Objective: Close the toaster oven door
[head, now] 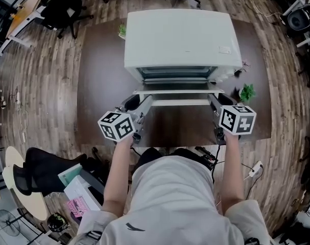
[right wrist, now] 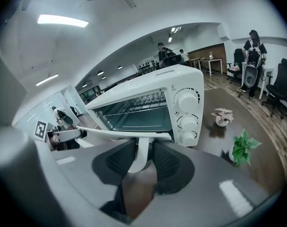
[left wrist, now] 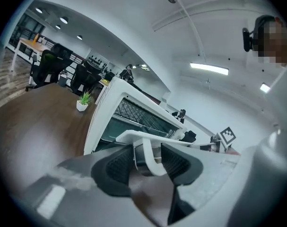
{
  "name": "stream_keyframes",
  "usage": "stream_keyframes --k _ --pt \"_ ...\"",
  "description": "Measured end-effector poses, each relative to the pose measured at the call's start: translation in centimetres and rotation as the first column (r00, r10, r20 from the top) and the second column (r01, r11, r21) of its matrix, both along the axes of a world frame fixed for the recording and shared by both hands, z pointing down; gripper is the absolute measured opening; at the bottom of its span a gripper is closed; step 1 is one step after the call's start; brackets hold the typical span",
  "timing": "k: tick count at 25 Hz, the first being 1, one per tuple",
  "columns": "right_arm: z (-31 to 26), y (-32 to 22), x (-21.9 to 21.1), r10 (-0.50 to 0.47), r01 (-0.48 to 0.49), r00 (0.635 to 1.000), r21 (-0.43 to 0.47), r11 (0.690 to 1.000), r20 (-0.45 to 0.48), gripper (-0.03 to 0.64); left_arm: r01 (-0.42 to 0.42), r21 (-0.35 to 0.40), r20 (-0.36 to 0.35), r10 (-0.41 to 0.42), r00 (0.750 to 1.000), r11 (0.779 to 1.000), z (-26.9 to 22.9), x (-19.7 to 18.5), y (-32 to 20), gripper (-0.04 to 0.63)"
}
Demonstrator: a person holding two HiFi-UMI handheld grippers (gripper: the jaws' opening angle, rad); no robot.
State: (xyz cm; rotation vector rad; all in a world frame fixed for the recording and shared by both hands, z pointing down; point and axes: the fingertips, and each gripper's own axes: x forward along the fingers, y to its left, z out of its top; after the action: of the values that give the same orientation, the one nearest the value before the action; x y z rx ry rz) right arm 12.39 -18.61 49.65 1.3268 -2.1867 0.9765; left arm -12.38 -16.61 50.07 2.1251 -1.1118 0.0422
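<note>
A white toaster oven (head: 177, 37) stands on the dark brown table (head: 101, 86), its glass door (head: 177, 97) folded down flat toward me. The white door handle (left wrist: 152, 138) (right wrist: 134, 135) runs along the door's front edge. My left gripper (head: 143, 102) (left wrist: 147, 162) stands round the handle's left post, with a gap showing beside the left pad. At the other end, my right gripper (head: 213, 100) (right wrist: 142, 159) has its pads close against the right post. The oven's rack and three knobs (right wrist: 186, 119) show in the right gripper view.
A green potted plant (head: 246, 92) (right wrist: 242, 148) and a small pink one (right wrist: 222, 116) sit right of the oven. Another plant (left wrist: 84, 100) sits at the table's far left. Office chairs (head: 60, 6) ring the table. A person (right wrist: 253, 46) stands far off.
</note>
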Motion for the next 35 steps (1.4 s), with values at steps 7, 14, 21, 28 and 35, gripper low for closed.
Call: stream_keyframes --k 7,14,21,28,35 --pt "-1.2 -2.0 0.0 0.019 -0.016 0.998 -0.059 0.998 0.052 0.114 0.020 -0.051 -0.089 -0.025 0.996 0.998 -1.2 0.0 -1.9 0.195" --pt "-1.7 -3.5 -0.3 0.016 -0.007 0.997 -0.119 0.993 0.080 0.117 -0.025 -0.120 -0.113 0.011 0.994 0.992 -1.6 -0.1 -3.3 0.195" --pt "-2.0 -6.2 -0.3 0.020 -0.007 0.999 -0.245 0.970 0.048 0.117 -0.070 -0.188 -0.162 0.040 0.986 0.980 -2.7 0.0 -6.1 0.204" --pt "-2.0 -6.9 -0.5 0.015 -0.010 1.000 -0.315 0.949 0.013 0.117 -0.146 -0.304 -0.139 0.108 0.984 0.941 -2.6 0.0 -6.8 0.207" --pt "-2.1 -7.8 -0.3 0.012 -0.032 0.998 -0.368 0.929 -0.057 0.113 -0.173 -0.430 -0.049 0.168 0.984 0.886 -2.7 0.4 -7.7 0.205"
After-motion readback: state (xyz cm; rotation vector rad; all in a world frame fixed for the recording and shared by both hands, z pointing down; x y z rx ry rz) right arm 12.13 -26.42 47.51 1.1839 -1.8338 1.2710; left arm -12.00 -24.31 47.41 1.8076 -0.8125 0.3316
